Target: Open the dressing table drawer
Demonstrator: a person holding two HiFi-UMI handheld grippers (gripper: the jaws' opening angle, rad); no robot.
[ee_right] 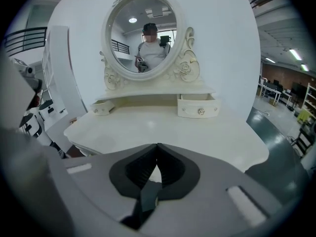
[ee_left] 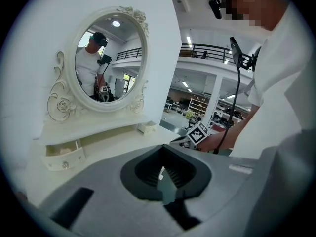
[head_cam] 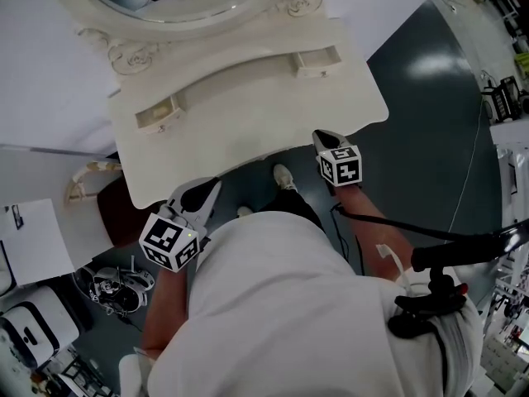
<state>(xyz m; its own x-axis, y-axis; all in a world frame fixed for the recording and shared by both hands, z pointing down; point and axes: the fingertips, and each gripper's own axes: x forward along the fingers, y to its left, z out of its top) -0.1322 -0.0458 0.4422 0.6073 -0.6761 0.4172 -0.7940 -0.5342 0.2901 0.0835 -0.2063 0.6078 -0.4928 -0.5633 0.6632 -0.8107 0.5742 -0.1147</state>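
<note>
A cream dressing table (head_cam: 248, 131) with an oval mirror (ee_right: 143, 33) carries two small drawers. The left drawer (head_cam: 157, 116) (ee_left: 63, 154) (ee_right: 101, 107) and the right drawer (head_cam: 318, 60) (ee_left: 147, 128) (ee_right: 198, 106) both stand pulled out a little. My left gripper (head_cam: 202, 195) (ee_left: 163, 147) hovers off the table's near left edge, jaws together and empty. My right gripper (head_cam: 325, 139) (ee_right: 157, 146) hangs just off the near right edge, shut on nothing and pointing at the tabletop. Neither gripper touches a drawer.
A brown-seated chair (head_cam: 116, 209) with a cream frame stands left of the table. White devices and cables (head_cam: 116, 284) lie on the dark floor at lower left. The person's shoe (head_cam: 283, 176) is under the table's front edge. A white wall backs the table.
</note>
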